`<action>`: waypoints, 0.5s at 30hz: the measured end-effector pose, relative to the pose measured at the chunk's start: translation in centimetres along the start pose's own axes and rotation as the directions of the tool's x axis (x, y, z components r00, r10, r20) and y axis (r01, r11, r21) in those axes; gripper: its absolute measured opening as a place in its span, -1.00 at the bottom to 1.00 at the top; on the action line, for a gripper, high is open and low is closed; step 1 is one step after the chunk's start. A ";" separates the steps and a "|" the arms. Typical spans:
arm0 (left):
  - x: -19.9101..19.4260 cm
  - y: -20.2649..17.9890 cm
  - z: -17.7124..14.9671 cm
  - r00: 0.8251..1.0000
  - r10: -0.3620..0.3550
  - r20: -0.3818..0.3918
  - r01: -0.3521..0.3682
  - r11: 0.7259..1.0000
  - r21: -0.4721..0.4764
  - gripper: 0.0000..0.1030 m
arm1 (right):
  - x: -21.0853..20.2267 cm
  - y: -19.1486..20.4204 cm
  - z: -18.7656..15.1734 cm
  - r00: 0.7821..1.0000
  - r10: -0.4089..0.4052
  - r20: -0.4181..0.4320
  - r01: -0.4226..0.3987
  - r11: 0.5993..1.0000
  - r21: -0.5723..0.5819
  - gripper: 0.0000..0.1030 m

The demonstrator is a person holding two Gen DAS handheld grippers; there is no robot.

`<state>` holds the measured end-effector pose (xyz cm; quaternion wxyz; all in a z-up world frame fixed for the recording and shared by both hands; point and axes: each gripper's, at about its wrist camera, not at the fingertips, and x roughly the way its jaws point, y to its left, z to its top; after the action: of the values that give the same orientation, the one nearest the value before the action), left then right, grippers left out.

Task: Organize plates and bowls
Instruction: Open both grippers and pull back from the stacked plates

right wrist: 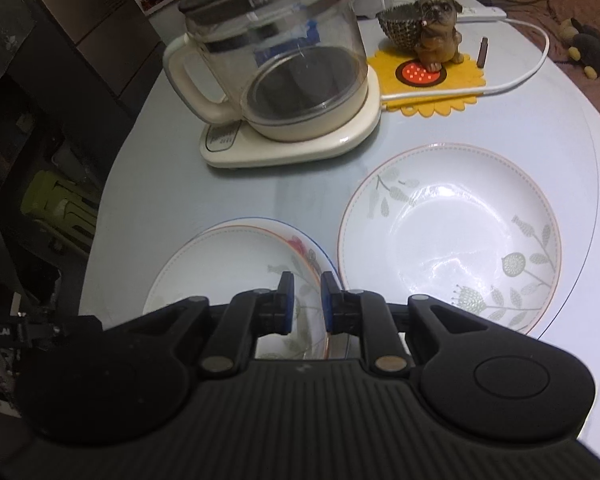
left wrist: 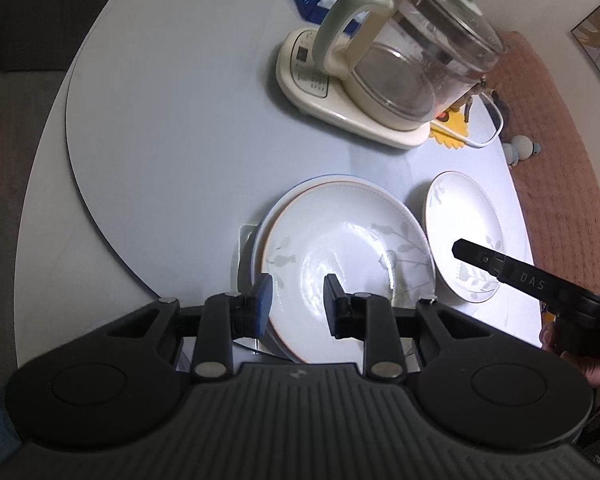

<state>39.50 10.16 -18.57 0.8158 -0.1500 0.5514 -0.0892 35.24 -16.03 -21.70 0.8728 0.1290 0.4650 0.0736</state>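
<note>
Pale round worktop [right wrist: 260,200], dim room behind. Far side: kettle [right wrist: 284,64] on its cream base, dog figurine [right wrist: 438,28] on a yellow mat [right wrist: 440,92] to its right. Near side: two stacked plates [left wrist: 340,248] on the left, single plate [right wrist: 448,236] just right of them, apart. My left gripper [left wrist: 298,300] hangs over the stack's near rim, jaws a narrow gap apart, nothing between them. My right gripper [right wrist: 306,304] sits over the stack's right edge, jaws nearly together, holding nothing. Right gripper's side also shows over the single plate in the left view.
</note>
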 end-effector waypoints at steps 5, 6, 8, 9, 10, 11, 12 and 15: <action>-3.7 -1.8 -1.3 0.997 -0.016 0.077 0.013 0.999 0.041 -0.41 | -4.6 1.7 -0.1 0.996 0.015 0.085 -0.013 1.000 -0.017 -0.66; -4.4 -2.1 -1.6 0.996 -0.017 0.090 0.013 0.999 0.046 -0.41 | -5.4 2.1 -0.3 0.995 0.018 0.099 -0.016 1.000 -0.018 -0.66; -6.0 -2.5 -2.3 0.993 -0.018 0.121 0.011 0.998 0.054 -0.41 | -7.1 2.7 -0.7 0.992 0.025 0.124 -0.023 1.000 -0.020 -0.66; -6.7 -2.8 -2.8 0.991 -0.018 0.133 0.011 0.998 0.056 -0.41 | -7.9 3.1 -1.0 0.990 0.026 0.136 -0.023 0.999 -0.024 -0.66; -7.3 -3.0 -3.1 0.989 -0.018 0.145 0.009 0.998 0.058 -0.41 | -8.7 3.4 -1.3 0.989 0.028 0.146 -0.025 0.999 -0.029 -0.66; -8.1 -3.2 -3.6 0.987 -0.018 0.158 0.008 0.998 0.063 -0.41 | -9.5 3.8 -1.6 0.987 0.033 0.157 -0.028 0.999 -0.033 -0.66; -8.9 -3.3 -4.2 0.985 -0.019 0.172 0.007 0.997 0.071 -0.41 | -10.3 4.1 -2.0 0.985 0.039 0.166 -0.033 0.999 -0.037 -0.66; -10.8 -4.0 -5.8 0.978 -0.020 0.209 0.002 0.996 0.089 -0.41 | -12.7 5.1 -3.2 0.981 0.046 0.190 -0.037 0.998 -0.047 -0.66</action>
<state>30.11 8.92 -9.80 0.8747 -0.1256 0.4570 -0.1016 25.46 -13.81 -11.88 0.9142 0.1263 0.3746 0.0891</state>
